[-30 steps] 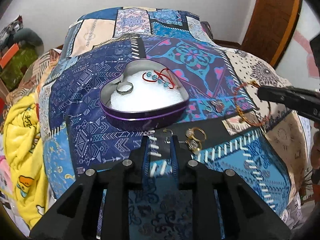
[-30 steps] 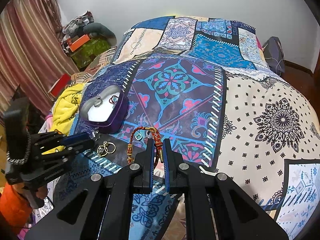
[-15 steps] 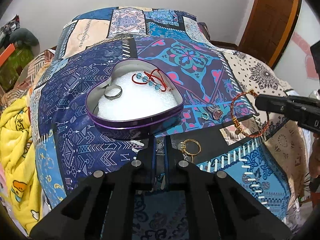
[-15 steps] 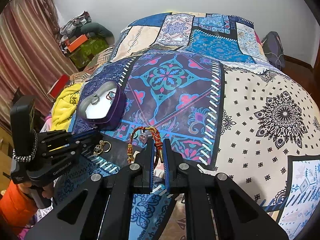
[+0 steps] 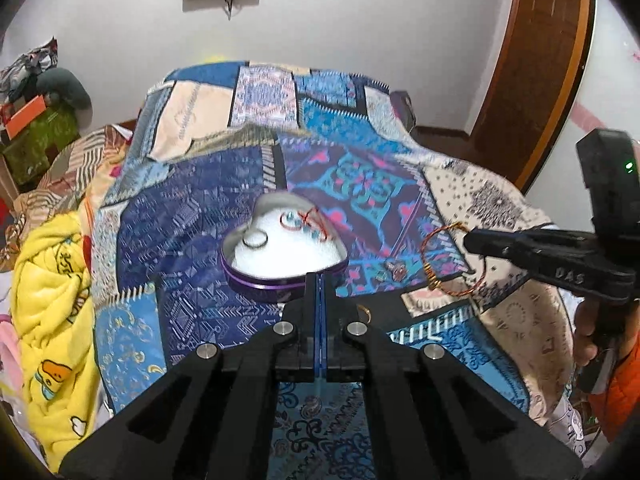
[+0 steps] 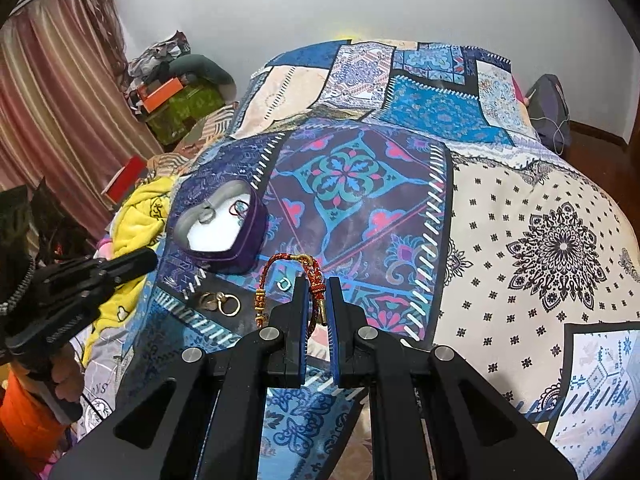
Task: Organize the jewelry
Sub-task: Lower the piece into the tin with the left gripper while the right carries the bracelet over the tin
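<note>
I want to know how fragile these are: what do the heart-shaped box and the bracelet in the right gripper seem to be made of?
Heart-shaped box: likely thin metal tin, with glossy purple wall, bare grey inner rim and white foam-like padding inside. Bracelet: looks like braided red cord with gold-coloured metal fittings; the weave shows between the right gripper jaws.

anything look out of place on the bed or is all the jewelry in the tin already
Not all of it. The heart-shaped tin holds a silver ring and a red cord piece, but gold rings and a small silver ring lie loose on the bedspread. The right gripper is shut on the red bracelet.
</note>
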